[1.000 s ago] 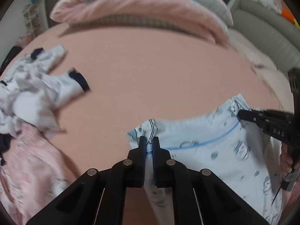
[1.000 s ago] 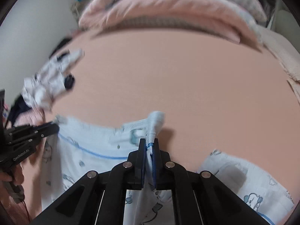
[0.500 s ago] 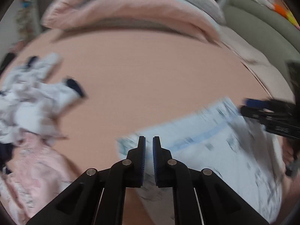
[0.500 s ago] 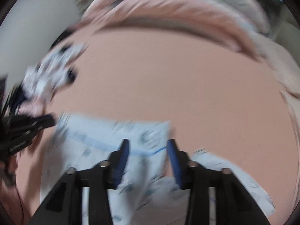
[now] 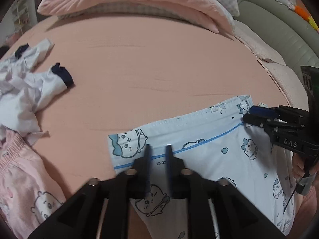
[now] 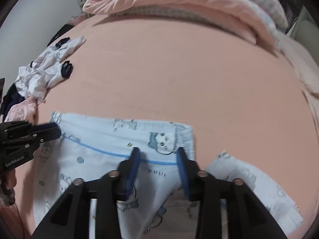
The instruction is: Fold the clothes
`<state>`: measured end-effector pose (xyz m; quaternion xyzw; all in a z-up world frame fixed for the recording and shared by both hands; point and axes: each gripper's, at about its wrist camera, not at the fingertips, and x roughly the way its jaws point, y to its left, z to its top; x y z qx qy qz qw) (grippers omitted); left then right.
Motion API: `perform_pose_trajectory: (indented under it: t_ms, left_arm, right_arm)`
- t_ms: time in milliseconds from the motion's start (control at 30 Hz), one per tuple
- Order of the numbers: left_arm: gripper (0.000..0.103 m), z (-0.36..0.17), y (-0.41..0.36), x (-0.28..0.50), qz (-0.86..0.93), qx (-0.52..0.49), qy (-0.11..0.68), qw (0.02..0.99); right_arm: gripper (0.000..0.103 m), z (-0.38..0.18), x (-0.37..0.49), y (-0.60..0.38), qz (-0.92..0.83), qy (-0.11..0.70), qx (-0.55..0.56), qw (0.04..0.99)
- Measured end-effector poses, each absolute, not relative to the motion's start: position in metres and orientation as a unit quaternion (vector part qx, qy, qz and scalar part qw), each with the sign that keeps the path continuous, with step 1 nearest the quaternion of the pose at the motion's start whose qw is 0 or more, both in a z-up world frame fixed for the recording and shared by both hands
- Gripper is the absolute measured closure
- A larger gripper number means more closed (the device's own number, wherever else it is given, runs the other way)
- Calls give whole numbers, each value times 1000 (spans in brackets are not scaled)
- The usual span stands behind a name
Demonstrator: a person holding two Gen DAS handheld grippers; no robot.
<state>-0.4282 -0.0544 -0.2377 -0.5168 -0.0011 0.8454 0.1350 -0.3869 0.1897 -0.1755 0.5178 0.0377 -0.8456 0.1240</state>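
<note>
Pink bed sheet (image 5: 139, 59) covers the bed on which all garments lie. Left gripper (image 5: 157, 149): jaws slightly parted, holding nothing, hovering over the waistband end of the pale blue printed pants (image 5: 209, 151); its fingertips (image 5: 148, 149) appear just above the blue piping line. Right gripper (image 6: 158, 153): jaws wide apart, empty, poised above the opposite waistband end of the same pants (image 6: 99, 139); its blue-padded fingers (image 6: 135, 159) frame the cartoon print. Each gripper also appears in the other's view, at the far edge of the waistband: the right gripper at right in the left wrist view, the left gripper at left in the right wrist view. The pants lie spread flat, waistband away from the cameras, legs running toward the near edge of the bed. To the left lie a crumpled white garment with navy cuffs (image 5: 30, 79) and, nearer, a pink printed garment (image 5: 20, 179), both well apart from the pants. A folded pink quilt (image 5: 139, 2) is heaped at the far end of the bed.
</note>
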Motion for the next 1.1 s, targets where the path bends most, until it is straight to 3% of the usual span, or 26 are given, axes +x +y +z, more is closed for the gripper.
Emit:
perform_pose_trajectory:
  t_ms: [33, 200, 233, 300, 333, 367, 567, 667, 833, 900, 1000, 1100]
  left_arm:
    - [61, -238, -53, -428, 847, -515, 2, 134]
    - [62, -244, -41, -426, 848, -514, 32, 124]
    - [68, -245, -40, -426, 851, -510, 34, 119]
    - [90, -244, -39, -427, 857, -502, 30, 117]
    - [95, -242, -40, -428, 858, -498, 20, 119]
    - [97, -240, -42, -429, 862, -493, 16, 119]
    - [100, -228, -43, -425, 876, -468, 4, 120]
    - [99, -226, -41, -425, 884, -454, 1, 110]
    - [96, -251, -43, -434, 863, -493, -8, 110]
    - [95, -240, -50, -432, 870, -483, -21, 99]
    - [88, -220, -62, -430, 882, -462, -44, 81]
    - [71, -218, -78, -430, 877, -473, -58, 58]
  right_arm:
    - [63, -177, -388, 190, -844, 44, 520, 124]
    - [64, -182, -392, 176, -846, 72, 515, 122]
    - [68, -186, -394, 174, -843, 76, 519, 120]
    - [80, -186, -399, 168, -845, 68, 518, 113]
    - [97, -185, -402, 166, -846, 64, 517, 112]
    - [98, -180, -402, 165, -848, 58, 513, 119]
    - [99, -162, -399, 164, -868, 35, 474, 140]
    - [99, -157, -402, 174, -876, -16, 457, 153]
    - [99, -182, -420, 182, -856, -29, 499, 136]
    - [96, -191, -422, 181, -852, -26, 506, 129]
    - [81, -167, -415, 188, -868, -41, 479, 122]
    - [51, -149, -409, 203, -884, -49, 455, 92]
